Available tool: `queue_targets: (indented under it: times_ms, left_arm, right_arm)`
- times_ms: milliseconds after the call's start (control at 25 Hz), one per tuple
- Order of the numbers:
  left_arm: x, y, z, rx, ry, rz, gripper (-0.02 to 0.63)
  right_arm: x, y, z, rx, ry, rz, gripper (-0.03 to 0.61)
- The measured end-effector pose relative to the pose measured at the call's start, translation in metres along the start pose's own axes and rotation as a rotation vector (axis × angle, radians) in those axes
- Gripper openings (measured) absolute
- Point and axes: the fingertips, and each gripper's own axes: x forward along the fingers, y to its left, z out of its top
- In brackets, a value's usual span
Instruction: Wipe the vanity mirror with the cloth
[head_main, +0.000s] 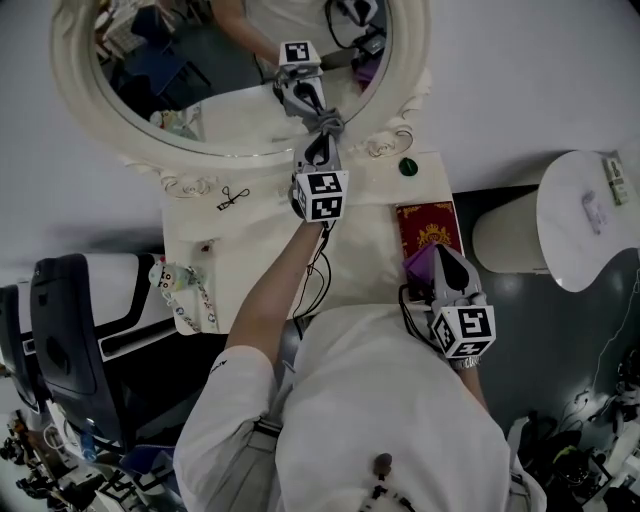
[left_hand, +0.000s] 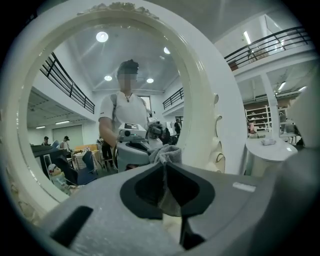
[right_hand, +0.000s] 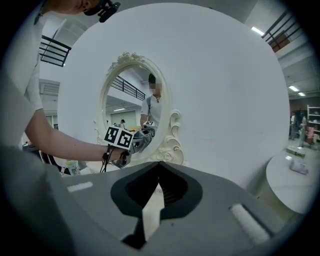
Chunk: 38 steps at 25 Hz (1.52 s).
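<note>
The oval vanity mirror (head_main: 200, 60) in its white carved frame (head_main: 140, 140) stands at the back of the cream vanity top (head_main: 260, 240). My left gripper (head_main: 322, 137) is shut on a bunched grey cloth (head_main: 331, 122), which it presses against the glass at the lower right rim. In the left gripper view the cloth (left_hand: 168, 153) sticks out past the closed jaws, with the mirror (left_hand: 100, 100) straight ahead. My right gripper (head_main: 441, 254) hangs shut and empty, back near the person's body. In the right gripper view the mirror (right_hand: 132, 105) and the left gripper (right_hand: 131, 142) show beyond it.
A red book (head_main: 428, 225) and a purple item (head_main: 420, 265) lie on the vanity's right end, with a green knob (head_main: 407, 166) behind them. A hair clip (head_main: 233, 196) and a beaded lanyard (head_main: 188, 295) lie at left. A white round table (head_main: 585, 215) stands right, a black chair (head_main: 60, 330) left.
</note>
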Motion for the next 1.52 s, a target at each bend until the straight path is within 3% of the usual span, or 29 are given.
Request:
queue_targets:
  times_ms: [320,920,1320,1520]
  left_arm:
    - [0.01,-0.005,-0.013,0.032,0.034,-0.022,0.023]
    - [-0.013,0.082,-0.078,-0.028,0.176,0.082,0.025]
    - [-0.044,0.147,-0.087,-0.091,0.178,0.142,0.025]
    - [-0.055,0.168,-0.083,-0.082,0.166,0.151,0.025]
  right_arm:
    - [-0.001,-0.001,-0.003,0.003,0.021,-0.02,0.008]
    - [0.016,0.043,-0.007,-0.011,0.052,0.032,0.008]
    - [0.027,0.086,-0.006,-0.015,0.051,0.072,0.008]
    - [0.029,0.104,-0.007,-0.003,0.044,0.08,0.008]
